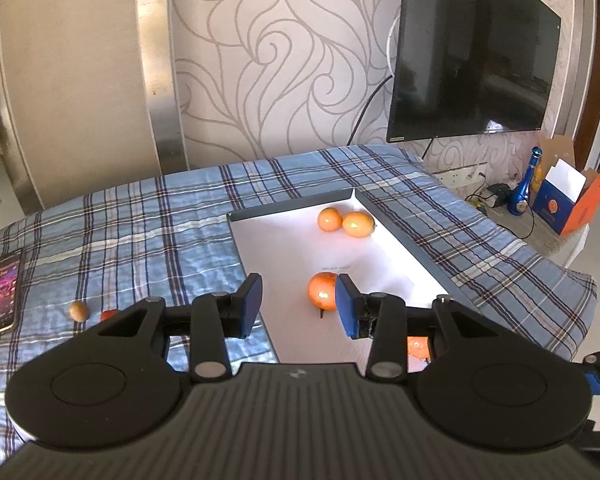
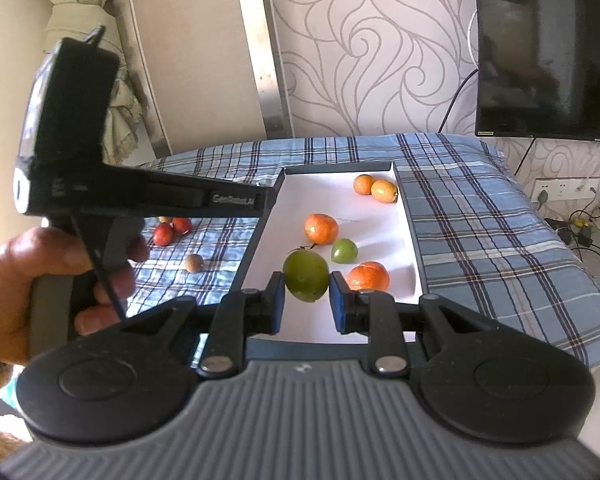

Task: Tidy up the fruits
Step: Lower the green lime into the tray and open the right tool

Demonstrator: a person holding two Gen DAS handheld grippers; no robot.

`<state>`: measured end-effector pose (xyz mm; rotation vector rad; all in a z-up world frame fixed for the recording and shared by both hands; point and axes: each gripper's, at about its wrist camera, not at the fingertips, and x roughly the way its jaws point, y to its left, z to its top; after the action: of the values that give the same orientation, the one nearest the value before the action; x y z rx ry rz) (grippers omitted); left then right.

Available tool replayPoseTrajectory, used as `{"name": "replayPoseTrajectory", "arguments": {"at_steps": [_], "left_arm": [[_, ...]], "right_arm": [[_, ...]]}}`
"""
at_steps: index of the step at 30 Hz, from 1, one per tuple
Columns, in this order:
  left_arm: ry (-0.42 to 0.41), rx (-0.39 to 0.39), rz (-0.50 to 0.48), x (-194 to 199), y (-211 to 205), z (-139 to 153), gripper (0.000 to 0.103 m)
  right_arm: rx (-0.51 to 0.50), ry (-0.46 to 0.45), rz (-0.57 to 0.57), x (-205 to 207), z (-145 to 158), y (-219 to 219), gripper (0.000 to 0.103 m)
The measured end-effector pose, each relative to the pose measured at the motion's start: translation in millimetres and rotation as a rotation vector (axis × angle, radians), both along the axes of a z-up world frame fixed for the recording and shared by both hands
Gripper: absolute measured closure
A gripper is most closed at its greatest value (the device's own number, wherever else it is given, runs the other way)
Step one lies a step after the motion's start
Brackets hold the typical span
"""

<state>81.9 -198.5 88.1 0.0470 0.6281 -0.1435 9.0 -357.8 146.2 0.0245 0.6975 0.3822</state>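
Note:
A white tray (image 2: 404, 236) with a dark rim lies on the plaid cloth. It holds two small oranges (image 2: 374, 188) at its far end, a tangerine (image 2: 321, 229), a small green fruit (image 2: 345, 251) and another tangerine (image 2: 369, 276). My right gripper (image 2: 306, 304) is shut on a larger green fruit (image 2: 306, 276) above the tray's near end. My left gripper (image 1: 300, 306) is open and empty over the tray's left edge, next to the tangerine (image 1: 323, 291). Two red fruits (image 2: 172, 230) and a brown fruit (image 2: 194, 263) lie on the cloth left of the tray.
A phone (image 1: 2, 292) lies at the cloth's left edge. The left hand and its gripper body (image 2: 76, 152) fill the left of the right wrist view. A TV (image 1: 472, 52) hangs on the wall. Boxes and a blue bottle (image 1: 526, 184) stand on the floor at right.

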Motion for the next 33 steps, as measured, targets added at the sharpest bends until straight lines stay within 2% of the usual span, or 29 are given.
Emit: {"name": "replayPoseTrajectory", "arguments": {"at_steps": [23, 33], "left_arm": [[0.009, -0.016, 0.077, -40, 19, -1, 0.057], [0.031, -0.007, 0.123, -52, 27, -9, 0.057]], "right_arm": [[0.004, 0.049, 0.038, 24, -17, -7, 0.076], [-0.017, 0.085, 0.099, 40, -32, 7, 0.076]]}}
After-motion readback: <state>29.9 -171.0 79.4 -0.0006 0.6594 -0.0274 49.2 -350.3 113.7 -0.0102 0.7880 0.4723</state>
